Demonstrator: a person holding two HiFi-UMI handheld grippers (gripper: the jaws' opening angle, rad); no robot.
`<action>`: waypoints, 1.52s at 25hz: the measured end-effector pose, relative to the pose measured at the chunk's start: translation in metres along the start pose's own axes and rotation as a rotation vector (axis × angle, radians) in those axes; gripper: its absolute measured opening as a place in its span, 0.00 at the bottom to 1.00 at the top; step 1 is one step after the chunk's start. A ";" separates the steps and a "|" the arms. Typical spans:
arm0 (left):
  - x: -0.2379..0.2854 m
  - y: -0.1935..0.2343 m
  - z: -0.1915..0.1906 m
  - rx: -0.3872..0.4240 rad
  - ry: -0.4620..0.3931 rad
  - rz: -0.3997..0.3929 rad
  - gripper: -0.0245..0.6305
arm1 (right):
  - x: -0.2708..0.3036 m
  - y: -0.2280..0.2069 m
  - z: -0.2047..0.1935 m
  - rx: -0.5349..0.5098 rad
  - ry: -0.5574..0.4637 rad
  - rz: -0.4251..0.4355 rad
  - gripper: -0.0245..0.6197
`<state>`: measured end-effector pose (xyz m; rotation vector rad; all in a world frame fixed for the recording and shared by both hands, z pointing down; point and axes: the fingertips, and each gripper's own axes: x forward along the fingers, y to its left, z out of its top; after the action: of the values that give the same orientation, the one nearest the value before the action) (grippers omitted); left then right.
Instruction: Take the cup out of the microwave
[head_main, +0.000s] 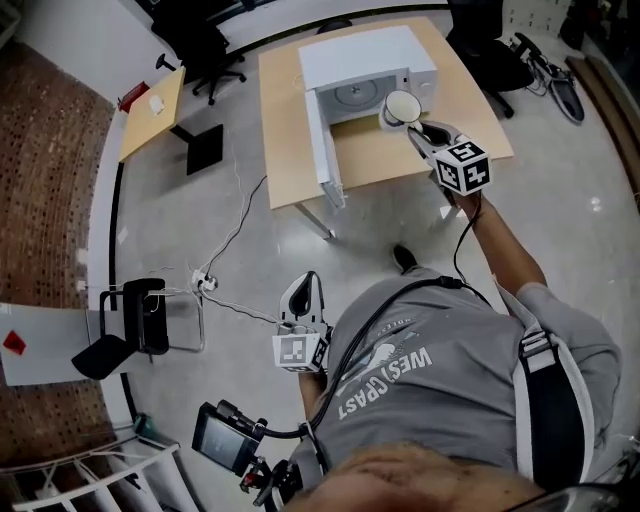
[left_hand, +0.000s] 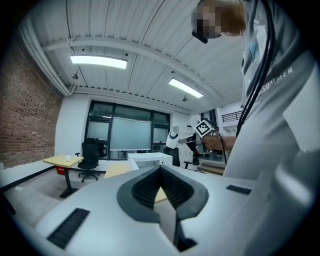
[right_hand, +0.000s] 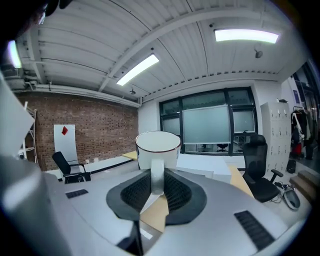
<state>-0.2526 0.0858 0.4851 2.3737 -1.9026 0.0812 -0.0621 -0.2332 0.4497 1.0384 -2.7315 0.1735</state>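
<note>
**While the cup hangs outside the microwave: carry-out step**

Since the right gripper (right_hand: 156, 186) has its 2 pads pressed on the handle of the white cup (right_hand: 158, 149), with the jaws closed part-way to the handle's width, the grasp reads as firm. Cup upright, mouth up, body just beyond the fingertips. Left gripper (left_hand: 161, 181): jaws together at the tips, nothing between them. It sits low by the person's waist, well apart from the work.

Head view: right gripper (head_main: 414, 128) is at arm's reach. The cup (head_main: 402, 105) is in the air in front of the microwave (head_main: 365, 50), at the right side of its open cavity and above the wooden table (head_main: 285, 150). Door (head_main: 326, 150) is swung wide open to the left. Cavity shows only the turntable (head_main: 352, 95); no other item seen inside.

Judgement: removal looks done or nearly so; the step in hand is the carry-away.

Next move calls for:
1. A level wrist, so the cup remains upright.
2. A bare patch of table in front of the microwave.
3. Base set flat before the jaws part.

Whether the cup holds liquid: cannot tell. Risk: with a grip on the handle alone, the cup may swing or twist.
</note>
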 end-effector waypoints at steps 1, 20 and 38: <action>0.001 -0.004 -0.002 0.001 -0.001 -0.017 0.11 | -0.011 -0.001 0.002 0.002 -0.012 -0.011 0.15; 0.082 -0.075 -0.007 0.034 0.003 -0.305 0.11 | -0.181 -0.035 0.022 0.049 -0.089 -0.110 0.15; 0.159 -0.138 -0.006 0.017 0.013 -0.454 0.11 | -0.270 -0.080 0.005 0.074 -0.044 -0.217 0.15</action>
<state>-0.0826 -0.0381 0.5017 2.7381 -1.3166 0.0767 0.1867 -0.1205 0.3832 1.3650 -2.6437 0.2202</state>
